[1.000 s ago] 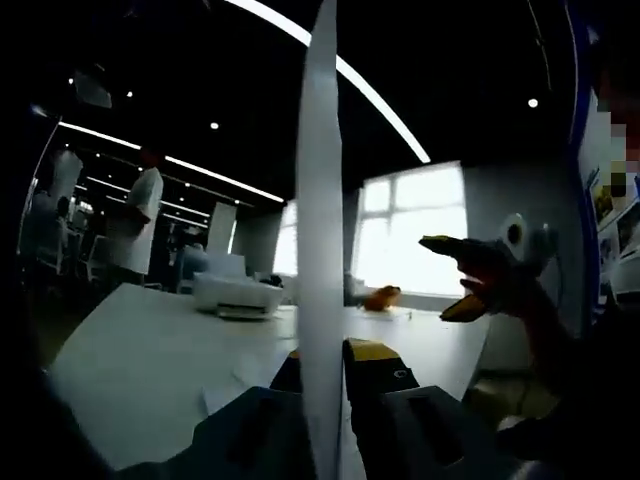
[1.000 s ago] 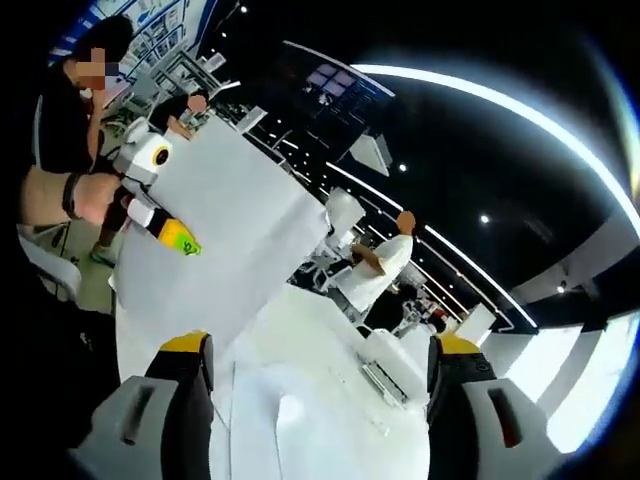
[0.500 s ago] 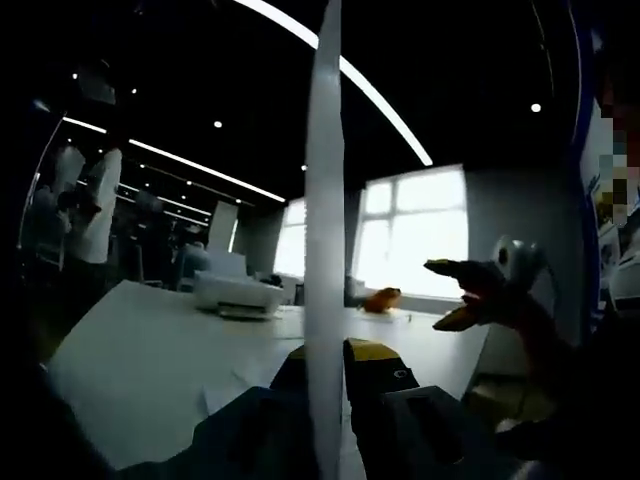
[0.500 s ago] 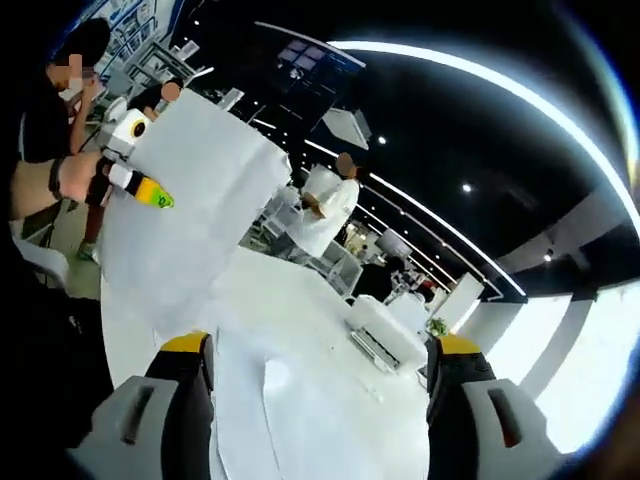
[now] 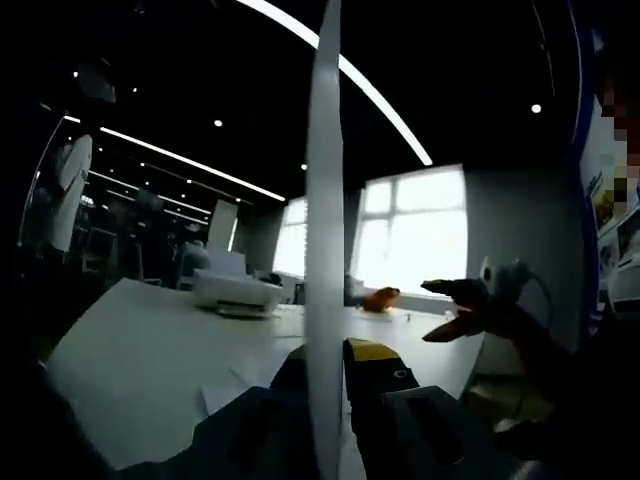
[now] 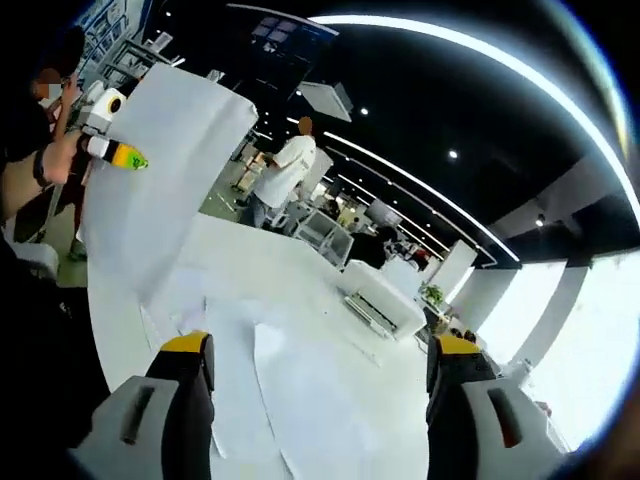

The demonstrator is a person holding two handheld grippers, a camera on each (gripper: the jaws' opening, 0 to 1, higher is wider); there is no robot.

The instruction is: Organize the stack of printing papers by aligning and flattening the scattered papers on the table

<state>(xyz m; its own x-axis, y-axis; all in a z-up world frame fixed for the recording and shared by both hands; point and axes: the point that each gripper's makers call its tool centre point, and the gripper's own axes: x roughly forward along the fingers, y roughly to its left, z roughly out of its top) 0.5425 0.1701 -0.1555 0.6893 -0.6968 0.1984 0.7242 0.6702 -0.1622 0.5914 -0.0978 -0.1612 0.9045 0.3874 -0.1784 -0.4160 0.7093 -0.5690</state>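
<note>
My left gripper (image 5: pixel 330 356) is shut on a bundle of white paper sheets (image 5: pixel 322 180), which stands upright and edge-on between its yellow-tipped fingers. From the right gripper view the same bundle (image 6: pixel 150 190) hangs broadside at the upper left, pinched by the left gripper (image 6: pixel 115 152) in a person's hand. More loose sheets (image 6: pixel 290 390) lie scattered and overlapping on the white table (image 6: pixel 270 270). My right gripper (image 6: pixel 320 346) stands wide open above them with nothing between its jaws. It also appears at the right of the left gripper view as the right gripper (image 5: pixel 455 305), jaws apart.
A white printer (image 6: pixel 380 310) sits toward the table's far side, also seen as the printer (image 5: pixel 235 290). A small orange object (image 5: pixel 380 297) lies beyond it. A person in a white shirt (image 6: pixel 285 170) stands past the table among chairs.
The right gripper view has swung, so the held bundle now sits further up and left. In the left gripper view the right gripper has dropped slightly. The person in white walked away leftward.
</note>
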